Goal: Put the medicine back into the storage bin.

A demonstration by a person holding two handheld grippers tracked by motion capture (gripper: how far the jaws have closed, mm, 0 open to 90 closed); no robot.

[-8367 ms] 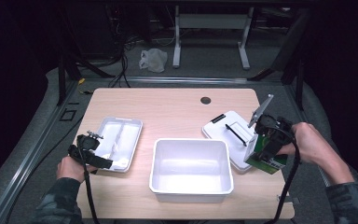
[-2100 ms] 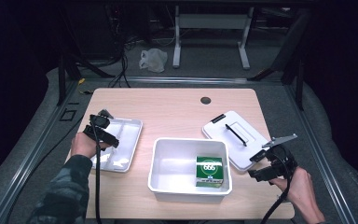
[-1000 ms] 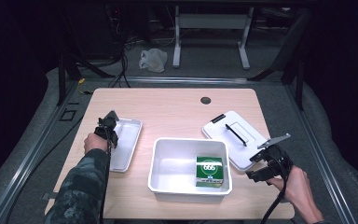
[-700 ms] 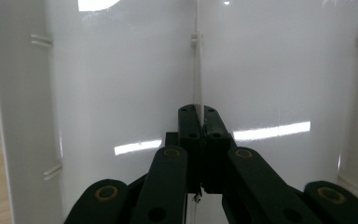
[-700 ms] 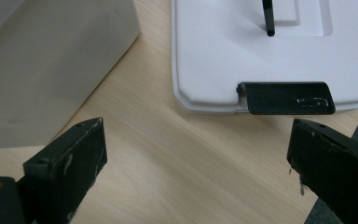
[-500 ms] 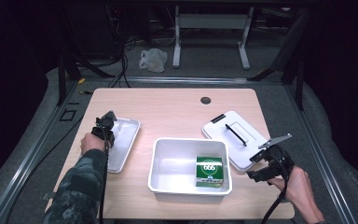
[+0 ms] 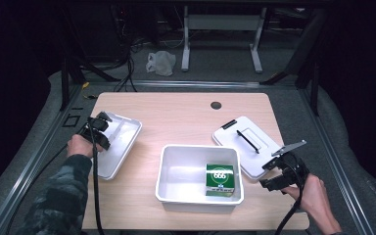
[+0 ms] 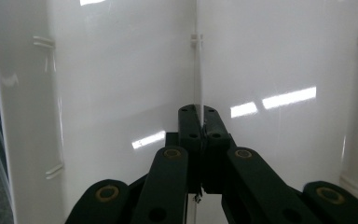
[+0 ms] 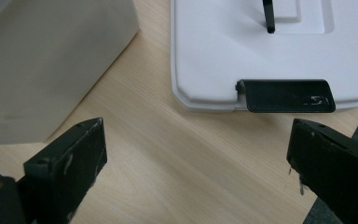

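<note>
White tray [image 7: 117,147] tilts with its near edge raised at the table's [image 7: 176,112] left side, pinched on its rim by the closed left gripper [image 7: 98,131]. Beside it toward the middle sits the white bin [image 7: 199,196] holding a green box [image 7: 220,179]. Right gripper [image 7: 274,177] hangs open, empty, just short of the white lid [image 7: 247,144].

My left gripper [image 7: 99,128] has its jaws pressed tight together, hand raised near the table's left edge. My right gripper [image 7: 280,172] rests wide open by the right front corner.
</note>
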